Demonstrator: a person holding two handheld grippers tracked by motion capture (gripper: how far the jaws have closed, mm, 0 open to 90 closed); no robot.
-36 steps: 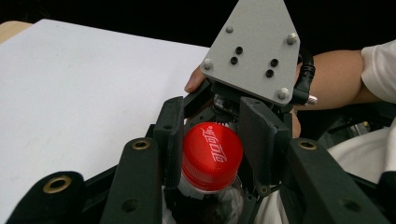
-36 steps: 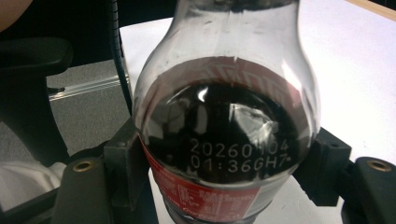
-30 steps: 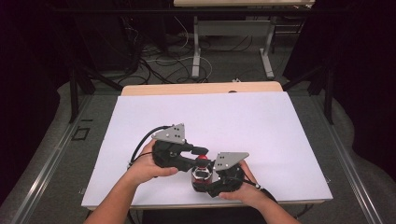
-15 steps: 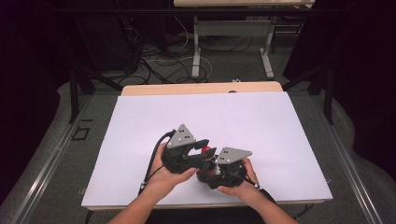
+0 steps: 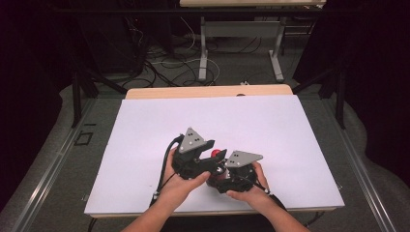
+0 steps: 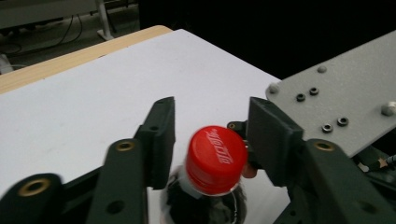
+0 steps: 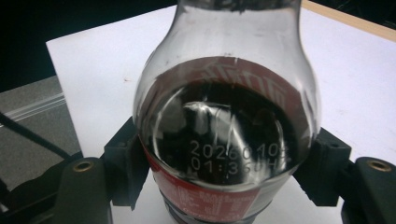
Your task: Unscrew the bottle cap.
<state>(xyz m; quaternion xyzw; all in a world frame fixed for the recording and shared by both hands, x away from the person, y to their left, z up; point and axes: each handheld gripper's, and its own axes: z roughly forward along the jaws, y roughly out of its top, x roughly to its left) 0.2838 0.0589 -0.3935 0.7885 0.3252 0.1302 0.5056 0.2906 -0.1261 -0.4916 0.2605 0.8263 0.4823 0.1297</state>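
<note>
The right gripper clamped the bottle steady so the left gripper's parted jaws could straddle its cap.

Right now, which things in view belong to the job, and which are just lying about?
In the job:
- bottle, clamped by the right gripper
- red cap, between the open jaws of the left gripper

Lying about:
- white sheet on the table
- cables on the floor

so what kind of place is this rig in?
Probably a lab or recording workspace, not a home: a white-topped table lit against dark surroundings, loose floor cables and another metal-legged desk behind it, and handheld claws working a cola bottle.
</note>
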